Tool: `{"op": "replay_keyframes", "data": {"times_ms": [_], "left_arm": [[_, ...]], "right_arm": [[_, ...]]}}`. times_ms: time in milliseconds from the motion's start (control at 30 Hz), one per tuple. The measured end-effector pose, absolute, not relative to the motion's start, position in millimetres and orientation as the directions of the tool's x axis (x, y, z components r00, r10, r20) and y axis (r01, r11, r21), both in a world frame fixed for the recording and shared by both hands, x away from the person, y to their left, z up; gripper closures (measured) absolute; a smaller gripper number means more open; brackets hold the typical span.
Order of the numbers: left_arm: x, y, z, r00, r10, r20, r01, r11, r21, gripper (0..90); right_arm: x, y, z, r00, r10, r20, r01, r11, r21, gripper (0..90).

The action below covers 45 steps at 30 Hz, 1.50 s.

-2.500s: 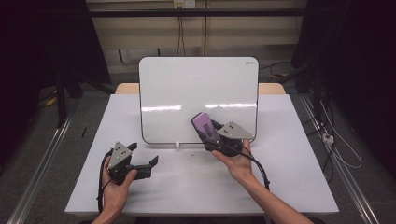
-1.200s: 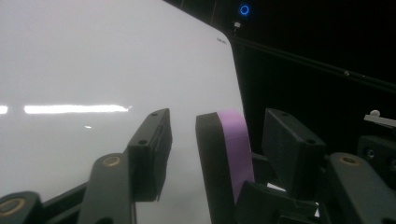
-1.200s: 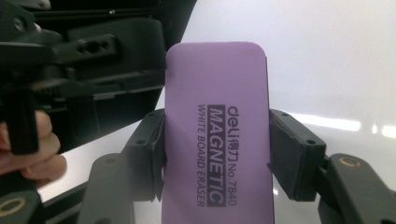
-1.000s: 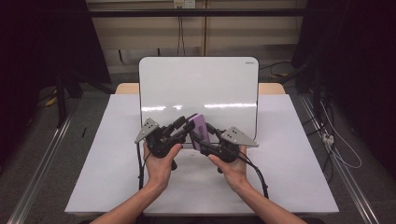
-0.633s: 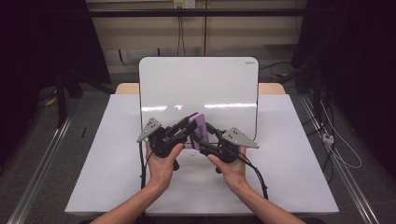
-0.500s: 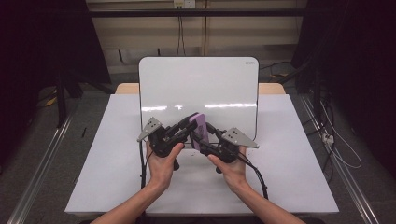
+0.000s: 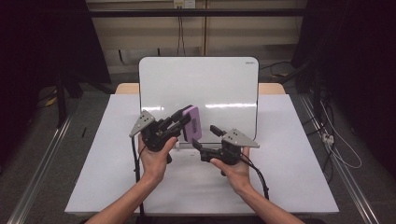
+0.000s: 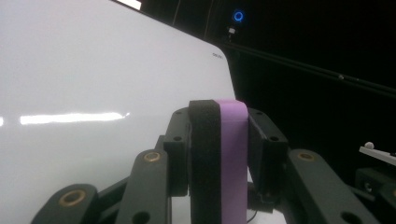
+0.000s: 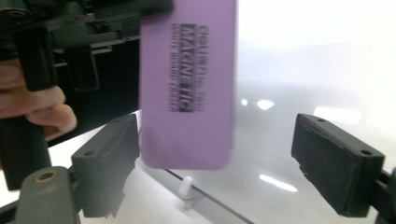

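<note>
With the purple whiteboard eraser (image 7: 193,122) now clamped in the left claw (image 7: 183,119) and the right claw (image 7: 204,138) standing released just beside it, the handover between the two hands looks done, and what remains, as I judge it, is bringing the eraser to the whiteboard (image 7: 224,84) and wiping. In the left gripper view the left claw's jaws press on both sides of the eraser (image 8: 218,158), black felt on one face and purple plastic on the other, held up in the air in front of the board, off the table (image 7: 289,154). In the right gripper view the right claw's jaws are spread wide, empty, with the eraser's printed face (image 9: 189,84) hanging just beyond them and touching neither jaw.
</note>
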<state>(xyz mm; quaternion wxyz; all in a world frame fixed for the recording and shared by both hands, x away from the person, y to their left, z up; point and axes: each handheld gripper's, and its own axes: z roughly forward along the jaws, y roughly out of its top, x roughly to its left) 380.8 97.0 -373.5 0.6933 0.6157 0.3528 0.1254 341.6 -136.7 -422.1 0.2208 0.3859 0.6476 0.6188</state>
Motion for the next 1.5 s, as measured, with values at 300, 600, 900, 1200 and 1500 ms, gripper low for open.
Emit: {"op": "replay_keyframes", "data": {"times_ms": [300, 600, 900, 1200, 1500], "left_arm": [[379, 107, -371, 0.726, 0.650, -0.227, 0.235, 0.075, 0.969, 64.6], [381, 115, -363, 0.708, 0.699, -0.102, 0.228, -0.089, 0.969, 64.8], [383, 126, -358, 0.662, 0.749, -0.039, 0.227, -0.150, 0.962, 65.0], [387, 139, -346, 0.623, 0.780, 0.060, 0.207, -0.239, 0.949, 65.0], [394, 142, -338, 0.580, 0.796, 0.171, 0.187, -0.335, 0.924, 65.2]], "right_arm": [[339, -160, -423, -0.567, 0.818, 0.100, 0.227, 0.039, 0.973, 9.3], [331, -192, -429, -0.490, 0.869, 0.063, 0.258, 0.076, 0.963, 2.4], [318, -221, -430, -0.436, 0.900, 0.032, 0.278, 0.101, 0.955, 3.9], [306, -250, -435, -0.379, 0.925, 0.017, 0.298, 0.105, 0.949, 3.9], [293, -270, -440, -0.341, 0.940, 0.014, 0.310, 0.098, 0.946, 3.1]]}}
